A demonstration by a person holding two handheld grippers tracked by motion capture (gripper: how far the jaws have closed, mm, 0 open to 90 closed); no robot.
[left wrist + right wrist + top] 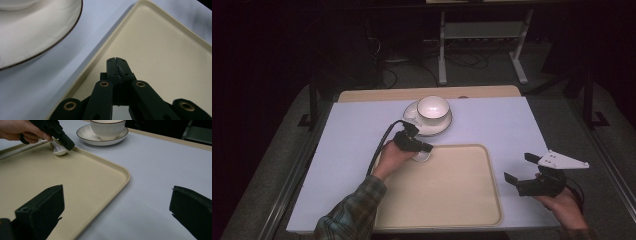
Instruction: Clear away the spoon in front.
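A beige tray (447, 192) lies at the front middle of the pale blue table. A small white spoon (422, 157) rests in its far left corner. My left gripper (430, 148) hovers right over the spoon, jaws pressed together with nothing visible between them (117, 61); the right gripper view shows the spoon's bowl (59, 150) just under the jaw tips (68, 145), and I cannot tell if they touch. My right gripper (519, 167) is held open beside the tray's right rim, its jaws wide apart over bare table (117, 192).
A white cup (433, 107) with a dark rim stands on a saucer (432, 131) just beyond the tray's far left corner, close to the left gripper. The saucer's edge (37, 30) lies left of the shut jaws. A metal frame stands on the floor behind the table.
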